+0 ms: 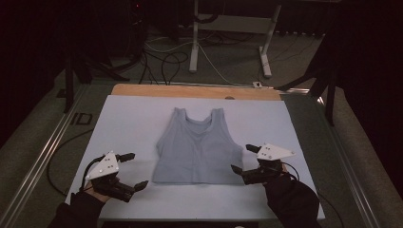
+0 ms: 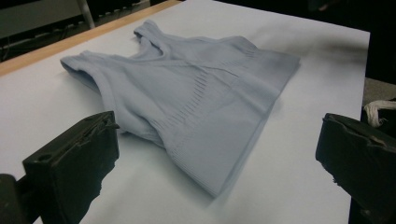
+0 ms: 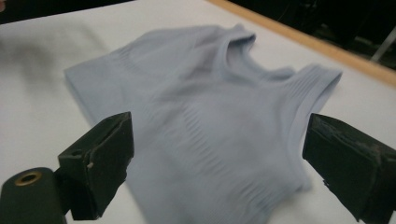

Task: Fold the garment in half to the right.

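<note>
A pale blue sleeveless top (image 1: 197, 148) lies flat on the white sheet (image 1: 138, 118), straps toward the far edge and hem toward the person. My left gripper (image 1: 133, 170) hovers open just left of the hem's near corner, nothing between its jaws. In the left gripper view the top (image 2: 196, 102) spreads ahead of the wide-apart jaws. My right gripper (image 1: 243, 158) stands open at the top's right side, close to the hem corner. The right gripper view has the top (image 3: 210, 126) between and beyond its spread jaws.
The white sheet covers a wooden table whose far edge (image 1: 195, 90) shows as a tan strip. Dark floor with cables (image 1: 166, 61) and white table legs (image 1: 194, 42) lie beyond. Metal rails (image 1: 43, 152) flank the table's left side.
</note>
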A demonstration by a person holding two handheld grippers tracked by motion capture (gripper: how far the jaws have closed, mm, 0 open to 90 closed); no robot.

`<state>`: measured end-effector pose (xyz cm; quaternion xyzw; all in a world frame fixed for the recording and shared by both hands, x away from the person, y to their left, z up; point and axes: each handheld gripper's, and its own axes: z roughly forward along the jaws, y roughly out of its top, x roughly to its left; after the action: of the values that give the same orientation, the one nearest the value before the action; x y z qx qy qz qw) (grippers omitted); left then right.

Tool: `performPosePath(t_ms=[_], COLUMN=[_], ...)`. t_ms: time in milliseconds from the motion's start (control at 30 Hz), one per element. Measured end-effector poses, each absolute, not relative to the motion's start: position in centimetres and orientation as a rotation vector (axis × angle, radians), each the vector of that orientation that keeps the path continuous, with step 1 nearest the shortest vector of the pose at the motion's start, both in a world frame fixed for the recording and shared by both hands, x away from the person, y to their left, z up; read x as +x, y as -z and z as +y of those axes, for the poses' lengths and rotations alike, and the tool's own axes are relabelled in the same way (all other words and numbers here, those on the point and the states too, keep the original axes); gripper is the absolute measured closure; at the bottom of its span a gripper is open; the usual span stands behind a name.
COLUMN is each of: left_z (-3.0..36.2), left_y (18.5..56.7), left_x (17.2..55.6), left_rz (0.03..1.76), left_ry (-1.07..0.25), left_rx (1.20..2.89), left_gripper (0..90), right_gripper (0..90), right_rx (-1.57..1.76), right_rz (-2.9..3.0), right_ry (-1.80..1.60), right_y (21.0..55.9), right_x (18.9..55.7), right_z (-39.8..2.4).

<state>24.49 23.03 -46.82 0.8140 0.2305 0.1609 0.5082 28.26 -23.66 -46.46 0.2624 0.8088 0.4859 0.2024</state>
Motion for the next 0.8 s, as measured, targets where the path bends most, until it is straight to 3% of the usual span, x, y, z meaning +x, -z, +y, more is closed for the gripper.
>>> performPosePath(t_ms=[800], left_z=[21.4], left_y=[45.8], left_x=[24.9], left_rz=[0.591], left_ry=[-0.43], left_rx=[2.009], left_gripper=[0.4], right_gripper=[9.0], right_rx=[0.552], right_rz=[2.279], right_ry=[-1.421], right_y=[41.4], right_x=[34.5], right_z=[-17.2])
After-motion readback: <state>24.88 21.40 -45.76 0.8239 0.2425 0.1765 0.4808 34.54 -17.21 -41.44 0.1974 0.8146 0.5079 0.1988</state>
